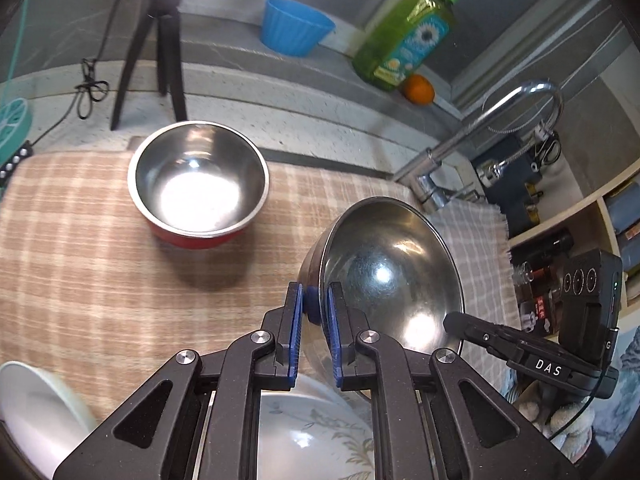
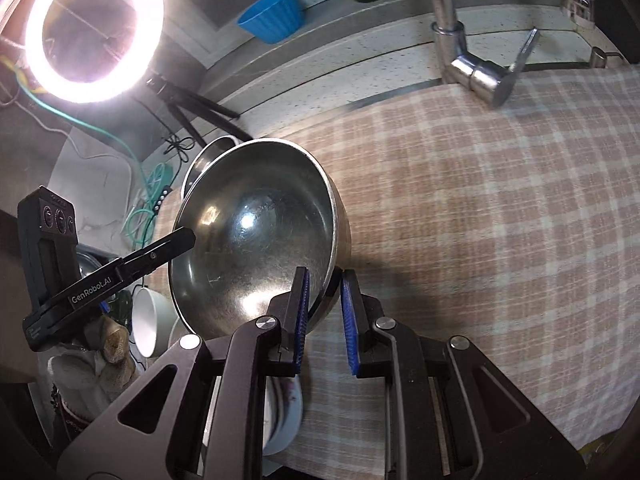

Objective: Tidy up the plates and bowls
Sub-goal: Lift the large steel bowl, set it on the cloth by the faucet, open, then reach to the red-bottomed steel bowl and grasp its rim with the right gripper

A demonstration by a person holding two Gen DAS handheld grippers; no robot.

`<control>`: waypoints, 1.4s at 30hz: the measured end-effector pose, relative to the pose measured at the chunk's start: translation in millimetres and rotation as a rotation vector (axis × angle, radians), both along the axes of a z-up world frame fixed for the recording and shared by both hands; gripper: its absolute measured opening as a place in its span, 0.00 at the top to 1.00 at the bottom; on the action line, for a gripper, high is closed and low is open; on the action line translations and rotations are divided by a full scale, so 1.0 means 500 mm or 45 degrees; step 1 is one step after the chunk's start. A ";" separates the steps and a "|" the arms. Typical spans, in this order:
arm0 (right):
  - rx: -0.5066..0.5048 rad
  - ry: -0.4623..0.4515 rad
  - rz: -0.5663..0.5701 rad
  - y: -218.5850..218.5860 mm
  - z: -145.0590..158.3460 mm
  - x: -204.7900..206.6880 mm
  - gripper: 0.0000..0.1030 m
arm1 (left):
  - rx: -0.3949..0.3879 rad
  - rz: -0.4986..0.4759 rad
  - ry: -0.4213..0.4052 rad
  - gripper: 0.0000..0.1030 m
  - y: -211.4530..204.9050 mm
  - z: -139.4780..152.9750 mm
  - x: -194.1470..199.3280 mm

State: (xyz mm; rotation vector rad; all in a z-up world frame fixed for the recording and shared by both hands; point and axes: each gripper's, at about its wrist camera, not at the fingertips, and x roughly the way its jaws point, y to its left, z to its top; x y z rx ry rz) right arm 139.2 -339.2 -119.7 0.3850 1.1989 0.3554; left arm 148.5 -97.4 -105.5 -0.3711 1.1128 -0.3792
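**Steel bowl carried between both my grippers**

The checked cloth (image 2: 500,208) spreads under everything, pink and white, reaching the sink's chrome tap (image 2: 476,72) at one o'clock in my right view. Above it I carry the large steel bowl (image 1: 392,276), tilted on edge with its hollow facing both cameras. My left gripper (image 1: 316,312) pitches steeply down and clenches the bowl's rim at its nine o'clock side, one blue pad inside the wall and one outside. My right gripper (image 2: 324,308) tips down just as steeply and pinches the opposite rim, at five o'clock of the bowl in its own view, the wall caught between its blue pads. Each gripper's black finger shows across the bowl in the other's view.

At eleven o'clock of my left view the red-sided steel bowl (image 1: 198,184) stands upright on the cloth, well apart from the carried one. A white bowl (image 2: 146,320) lies tipped at eight o'clock of my right view, beside a gloved hand (image 2: 100,356). A patterned plate (image 1: 312,436) sits beneath my left fingers.
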 end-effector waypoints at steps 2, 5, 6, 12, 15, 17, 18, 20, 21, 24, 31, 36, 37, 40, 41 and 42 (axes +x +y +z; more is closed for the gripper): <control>-0.011 0.009 -0.010 -0.015 -0.009 0.003 0.84 | 0.007 -0.012 0.013 0.90 -0.015 -0.008 0.005; -0.016 0.020 -0.026 -0.034 -0.023 0.011 0.84 | 0.018 -0.037 0.038 0.90 -0.036 -0.021 0.011; -0.015 0.025 -0.031 -0.041 -0.028 0.013 0.84 | 0.021 -0.042 0.043 0.90 -0.043 -0.025 0.012; -0.028 0.050 -0.039 -0.054 -0.053 0.029 0.84 | 0.047 -0.063 0.065 0.90 -0.066 -0.042 0.021; -0.028 0.048 -0.038 -0.056 -0.058 0.034 0.84 | 0.061 -0.065 0.063 0.89 -0.070 -0.045 0.022; -0.035 0.043 -0.033 -0.054 -0.056 0.035 0.84 | 0.062 -0.066 0.065 0.89 -0.071 -0.044 0.024; -0.037 0.043 -0.030 -0.054 -0.055 0.035 0.84 | 0.062 -0.066 0.067 0.89 -0.073 -0.044 0.026; -0.039 0.043 -0.028 -0.052 -0.053 0.034 0.84 | 0.064 -0.067 0.067 0.89 -0.073 -0.044 0.025; -0.040 0.043 -0.025 -0.052 -0.053 0.033 0.84 | 0.065 -0.070 0.067 0.89 -0.072 -0.044 0.025; -0.036 0.046 -0.024 -0.053 -0.054 0.034 0.84 | 0.069 -0.078 0.068 0.89 -0.074 -0.046 0.024; -0.024 0.054 -0.029 -0.053 -0.054 0.033 0.83 | 0.070 -0.084 0.082 0.86 -0.076 -0.050 0.027; -0.046 0.038 -0.038 -0.054 -0.050 0.027 0.63 | 0.081 -0.092 0.082 0.80 -0.076 -0.049 0.023; -0.038 0.036 -0.040 -0.055 -0.048 0.025 0.54 | 0.085 -0.091 0.082 0.77 -0.075 -0.049 0.022; -0.055 -0.001 -0.053 -0.057 -0.035 0.020 0.47 | 0.081 -0.091 0.071 0.74 -0.070 -0.043 0.019; -0.063 -0.012 -0.054 -0.057 -0.031 0.019 0.46 | 0.080 -0.092 0.067 0.74 -0.069 -0.041 0.018; -0.066 -0.020 -0.058 -0.057 -0.026 0.019 0.44 | 0.083 -0.091 0.063 0.74 -0.067 -0.039 0.018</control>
